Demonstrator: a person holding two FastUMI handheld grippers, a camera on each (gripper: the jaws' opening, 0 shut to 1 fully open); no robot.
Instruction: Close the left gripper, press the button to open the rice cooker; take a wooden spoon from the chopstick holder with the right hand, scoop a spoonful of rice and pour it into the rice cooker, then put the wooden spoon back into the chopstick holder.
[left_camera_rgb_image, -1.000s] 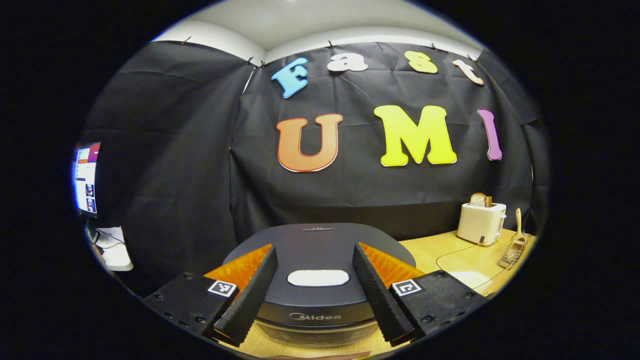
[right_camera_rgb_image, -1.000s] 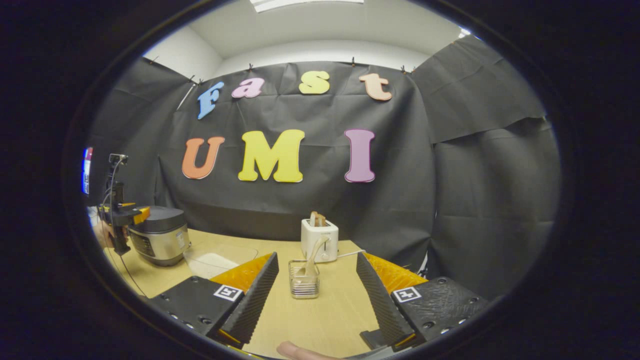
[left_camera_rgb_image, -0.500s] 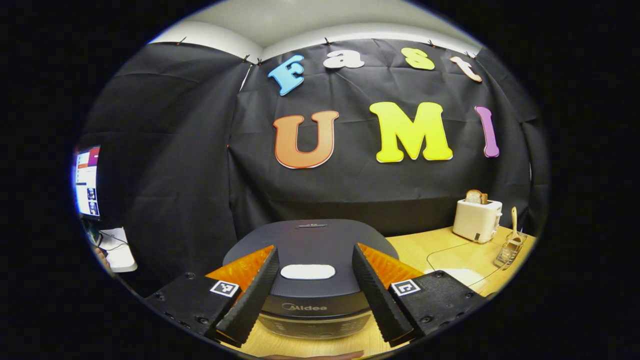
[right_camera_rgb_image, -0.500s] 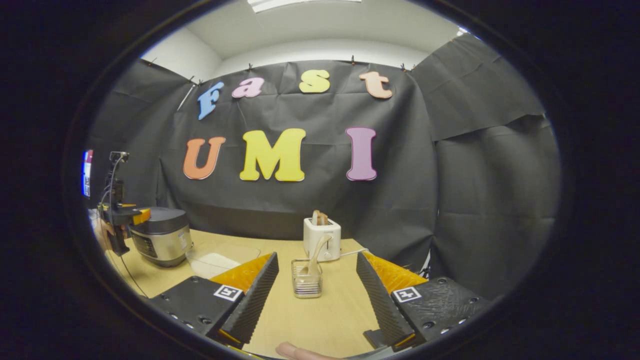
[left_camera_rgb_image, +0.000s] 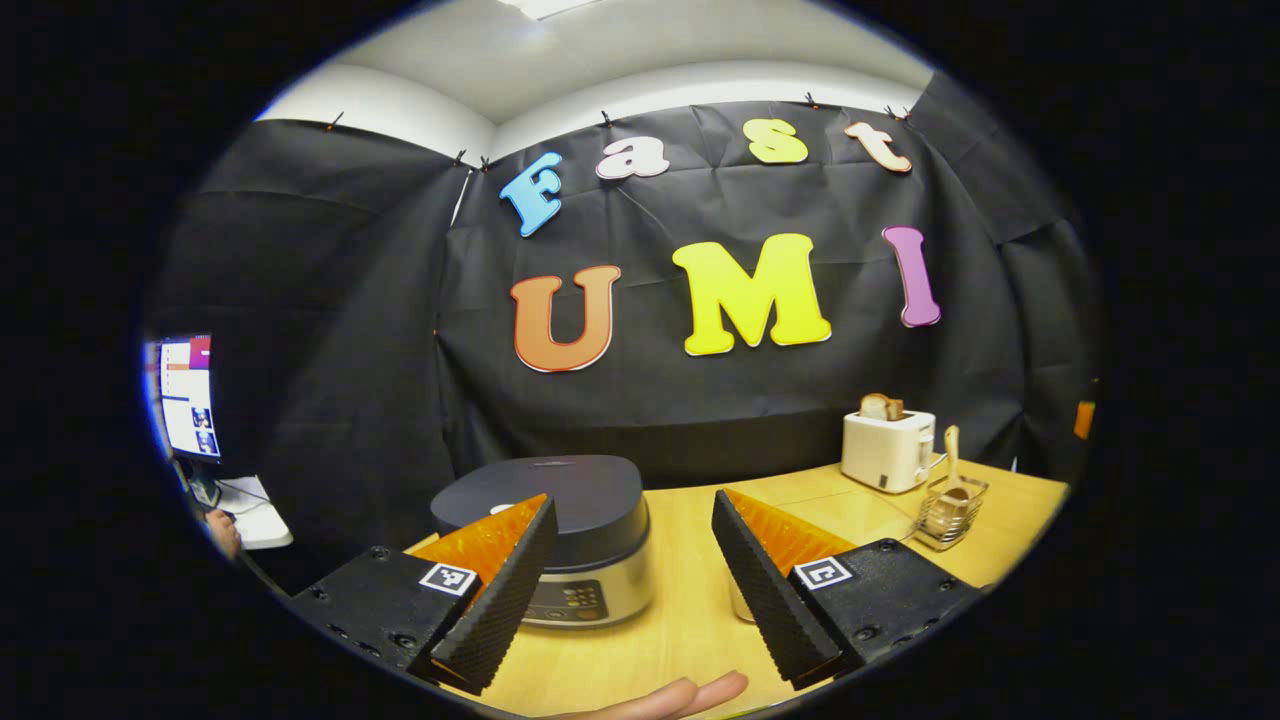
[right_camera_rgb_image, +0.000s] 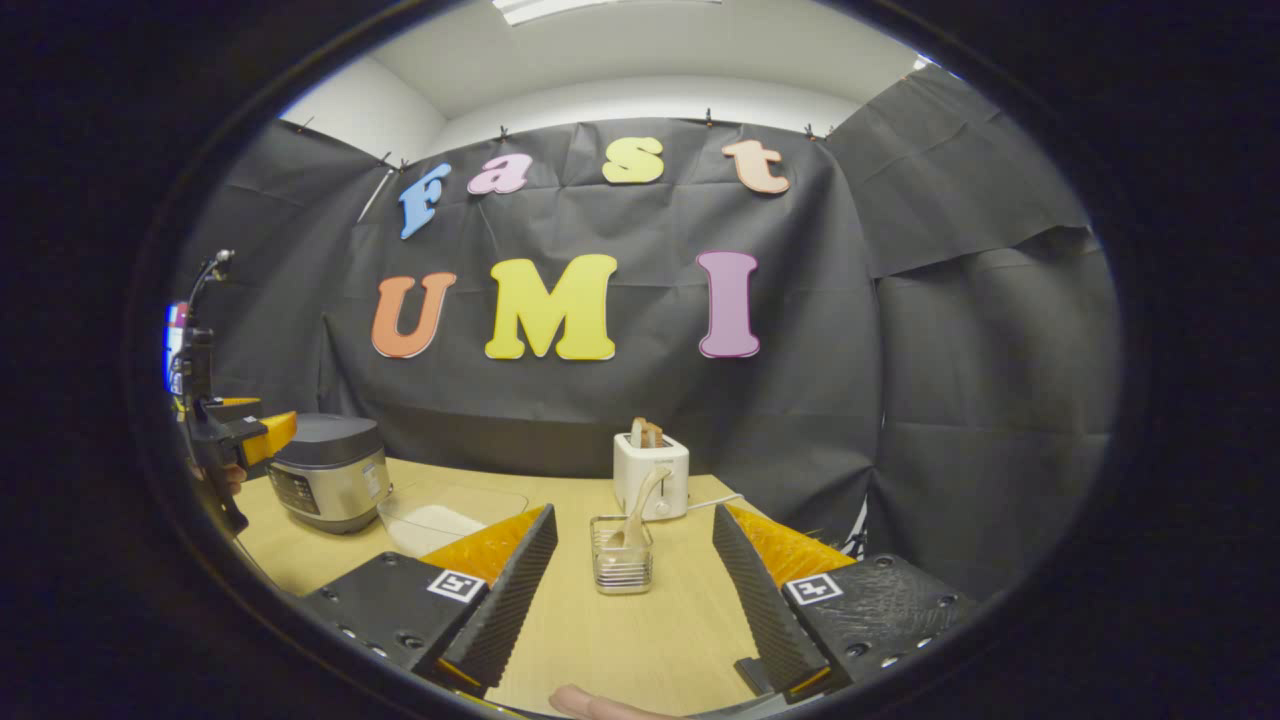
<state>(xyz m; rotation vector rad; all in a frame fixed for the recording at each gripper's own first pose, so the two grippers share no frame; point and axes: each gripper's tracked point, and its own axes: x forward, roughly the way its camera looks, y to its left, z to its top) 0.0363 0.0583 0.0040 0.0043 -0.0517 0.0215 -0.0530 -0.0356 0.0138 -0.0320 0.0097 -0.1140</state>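
The rice cooker (left_camera_rgb_image: 565, 535), dark lid down on a silver body, stands on the wooden table (left_camera_rgb_image: 680, 620), partly behind my left finger. My left gripper (left_camera_rgb_image: 633, 502) is open and empty, held back from the cooker. In the right gripper view the cooker (right_camera_rgb_image: 330, 485) sits far left with the left gripper (right_camera_rgb_image: 262, 432) beside it. My right gripper (right_camera_rgb_image: 635, 515) is open, and the wire chopstick holder (right_camera_rgb_image: 621, 568) stands ahead between its fingers, apart from them. A wooden spoon (right_camera_rgb_image: 640, 500) leans in the holder. A clear container with rice (right_camera_rgb_image: 440, 520) lies right of the cooker.
A white toaster (right_camera_rgb_image: 650, 475) with bread stands behind the holder near the back wall. In the left gripper view the toaster (left_camera_rgb_image: 888, 450) and holder (left_camera_rgb_image: 950, 510) are far right. A monitor (left_camera_rgb_image: 190, 395) glows at the left. A person's fingers (left_camera_rgb_image: 690, 695) show at the bottom.
My left gripper has drawn back and up from the cooker, which now looks smaller and sits to the left. The lid stays down. The right gripper has barely shifted.
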